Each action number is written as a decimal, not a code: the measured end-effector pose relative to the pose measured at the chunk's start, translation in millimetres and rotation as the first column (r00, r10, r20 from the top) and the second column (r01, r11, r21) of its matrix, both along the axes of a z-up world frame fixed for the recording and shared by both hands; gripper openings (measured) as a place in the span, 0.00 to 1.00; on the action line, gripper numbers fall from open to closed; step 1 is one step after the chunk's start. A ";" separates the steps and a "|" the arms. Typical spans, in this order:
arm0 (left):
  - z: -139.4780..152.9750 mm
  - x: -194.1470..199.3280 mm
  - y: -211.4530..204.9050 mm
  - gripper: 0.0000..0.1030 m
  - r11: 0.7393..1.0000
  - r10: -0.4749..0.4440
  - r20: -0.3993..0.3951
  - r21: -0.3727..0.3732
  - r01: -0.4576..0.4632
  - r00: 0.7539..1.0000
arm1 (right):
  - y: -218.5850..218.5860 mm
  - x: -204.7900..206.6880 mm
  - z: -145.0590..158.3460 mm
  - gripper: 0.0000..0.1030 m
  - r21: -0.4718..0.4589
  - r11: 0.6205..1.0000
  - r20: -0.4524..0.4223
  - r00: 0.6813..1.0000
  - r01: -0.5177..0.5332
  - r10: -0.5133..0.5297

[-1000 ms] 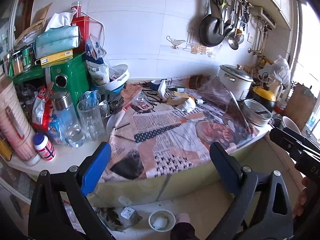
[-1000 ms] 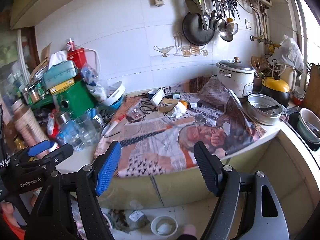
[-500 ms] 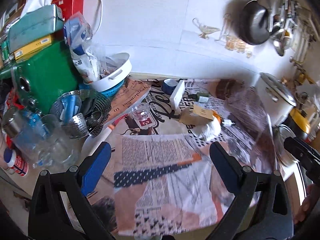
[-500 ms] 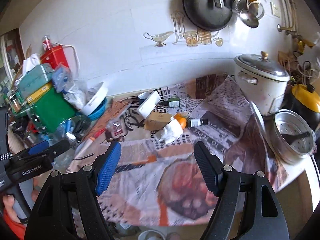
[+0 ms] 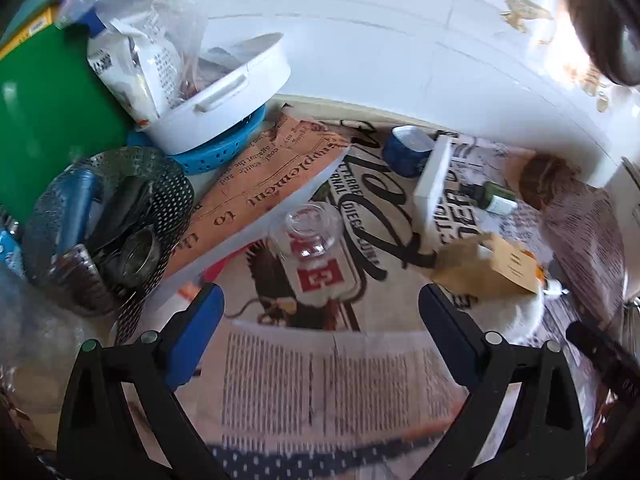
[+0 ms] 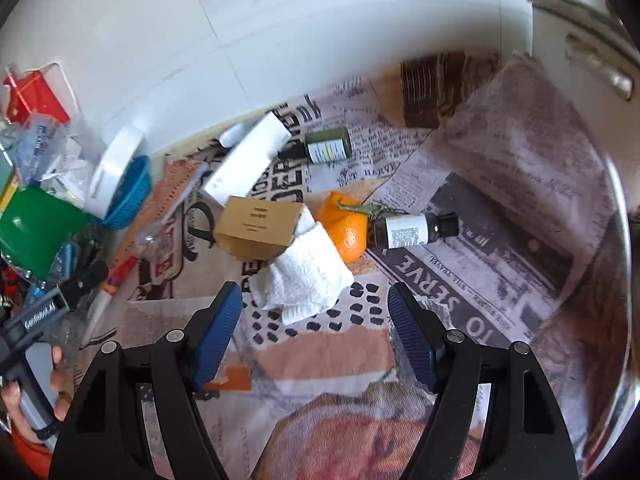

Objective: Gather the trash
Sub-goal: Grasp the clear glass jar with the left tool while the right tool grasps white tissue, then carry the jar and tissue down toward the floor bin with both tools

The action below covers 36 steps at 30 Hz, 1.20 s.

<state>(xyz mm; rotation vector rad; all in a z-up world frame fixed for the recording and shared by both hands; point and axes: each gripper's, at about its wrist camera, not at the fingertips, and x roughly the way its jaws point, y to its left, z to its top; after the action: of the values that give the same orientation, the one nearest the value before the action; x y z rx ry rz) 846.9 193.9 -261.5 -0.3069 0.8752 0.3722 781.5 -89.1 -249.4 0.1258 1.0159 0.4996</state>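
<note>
Newspaper covers the table (image 6: 460,264). Both tools gape empty; right tool (image 6: 316,320) hangs just before the tissue (image 6: 308,280). Pinch only tissue, sparing the box (image 6: 256,232) behind; left tool (image 5: 320,320) waits.

Newspaper sheets (image 6: 460,280) cover the counter, apparently fully; a crumpled paper towel (image 6: 308,276) lies on them

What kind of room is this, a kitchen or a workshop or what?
Most likely a home kitchen counter: a white tiled wall behind, a blue colander and perforated metal steamer basket to one side, and an orange among small bottles on spread newspaper.
</note>
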 end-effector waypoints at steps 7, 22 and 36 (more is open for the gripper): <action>-39.5 46.1 29.2 0.79 0.999 0.012 -0.046 -0.031 -0.013 0.999 | 11.5 19.3 -36.6 0.67 0.047 0.999 -0.105 0.995 0.006 -0.001; -65.3 73.5 34.1 0.62 1.000 0.014 -0.064 0.005 -0.014 0.998 | 22.2 23.8 -45.0 0.09 0.098 0.995 -0.084 0.996 -0.024 0.033; 0.3 6.1 -17.3 0.61 0.996 -0.076 0.015 0.049 0.075 0.997 | -12.5 -12.4 40.9 0.07 0.109 0.994 0.101 0.995 0.016 -0.027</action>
<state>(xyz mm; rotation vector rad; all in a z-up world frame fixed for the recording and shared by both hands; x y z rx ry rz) 853.0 176.5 -261.2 -0.2311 0.8578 0.3195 769.1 -101.5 -208.5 0.2057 0.8866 0.5360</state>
